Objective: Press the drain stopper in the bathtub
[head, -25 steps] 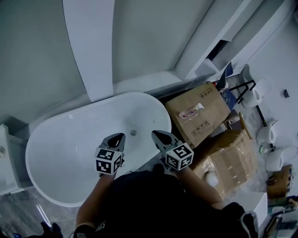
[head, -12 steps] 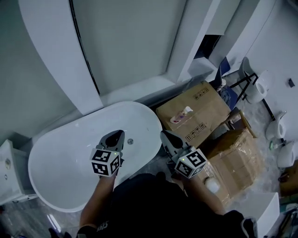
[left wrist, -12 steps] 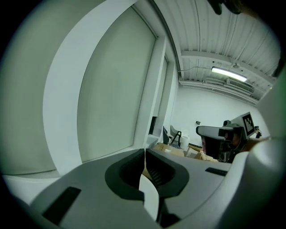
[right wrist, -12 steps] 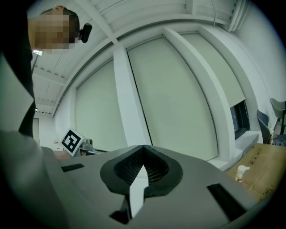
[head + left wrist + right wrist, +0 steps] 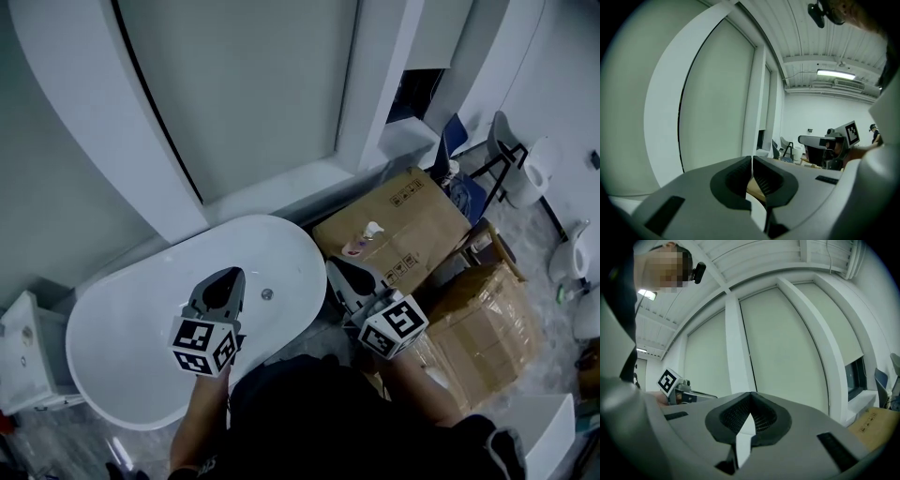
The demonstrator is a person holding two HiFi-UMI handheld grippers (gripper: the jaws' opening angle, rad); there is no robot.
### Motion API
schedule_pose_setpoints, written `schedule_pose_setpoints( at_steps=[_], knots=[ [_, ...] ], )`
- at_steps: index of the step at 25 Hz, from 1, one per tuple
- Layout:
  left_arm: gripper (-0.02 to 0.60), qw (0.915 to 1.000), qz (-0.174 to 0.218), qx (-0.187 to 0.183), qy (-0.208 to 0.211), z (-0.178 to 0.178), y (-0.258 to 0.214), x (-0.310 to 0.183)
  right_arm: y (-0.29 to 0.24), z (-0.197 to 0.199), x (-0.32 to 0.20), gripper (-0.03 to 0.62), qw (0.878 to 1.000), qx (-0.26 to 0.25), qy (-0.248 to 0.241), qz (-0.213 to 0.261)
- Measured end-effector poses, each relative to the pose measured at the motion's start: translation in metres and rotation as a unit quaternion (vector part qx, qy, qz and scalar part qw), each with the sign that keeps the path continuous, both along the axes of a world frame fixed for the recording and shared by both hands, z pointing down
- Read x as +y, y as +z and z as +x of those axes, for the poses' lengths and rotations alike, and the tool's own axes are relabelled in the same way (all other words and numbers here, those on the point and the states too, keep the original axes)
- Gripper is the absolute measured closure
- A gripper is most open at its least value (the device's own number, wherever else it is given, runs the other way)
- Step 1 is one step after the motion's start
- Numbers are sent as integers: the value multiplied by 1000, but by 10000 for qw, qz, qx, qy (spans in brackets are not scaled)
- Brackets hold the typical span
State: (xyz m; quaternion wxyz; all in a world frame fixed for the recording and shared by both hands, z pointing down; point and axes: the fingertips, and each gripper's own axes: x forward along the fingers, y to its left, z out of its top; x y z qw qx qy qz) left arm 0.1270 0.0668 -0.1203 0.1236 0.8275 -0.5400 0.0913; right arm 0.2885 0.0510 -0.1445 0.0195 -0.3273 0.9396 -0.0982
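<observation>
Centre right sits a cardboard box (image 5: pixel 412 217) with a pump bottle (image 5: pixel 361 241) lying on top, a plastic-wrapped box (image 5: pixel 487 328) lower right, black-legged chair (image 5: pixel 502 141) upper right.

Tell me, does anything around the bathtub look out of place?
Only clutter: cardboard boxes crowd the right end of the bathtub, and a pink pump bottle seems to lie flat on one. The drain stopper looks uncovered.

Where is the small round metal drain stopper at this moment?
In the head view, the small round metal drain stopper lies on the floor of the white oval bathtub, near its right end, just right of the left tongs.
</observation>
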Motion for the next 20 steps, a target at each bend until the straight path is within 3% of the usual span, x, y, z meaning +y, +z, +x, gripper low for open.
schedule_pose_setpoints(
  at_steps=[7,11,20],
  knots=[
    [557,9996,184,-144,-163,-36,-11,10,-10,-14,13,583,9999,-28,111,120],
    [557,9994,196,-117,-256,-54,-10,16,-18,-29,21,583,9995,-291,48,128],
    [557,9993,160,-84,-337,-77,-5,25,-1,-47,40,583,9999,-115,12,-83]
  ],
)
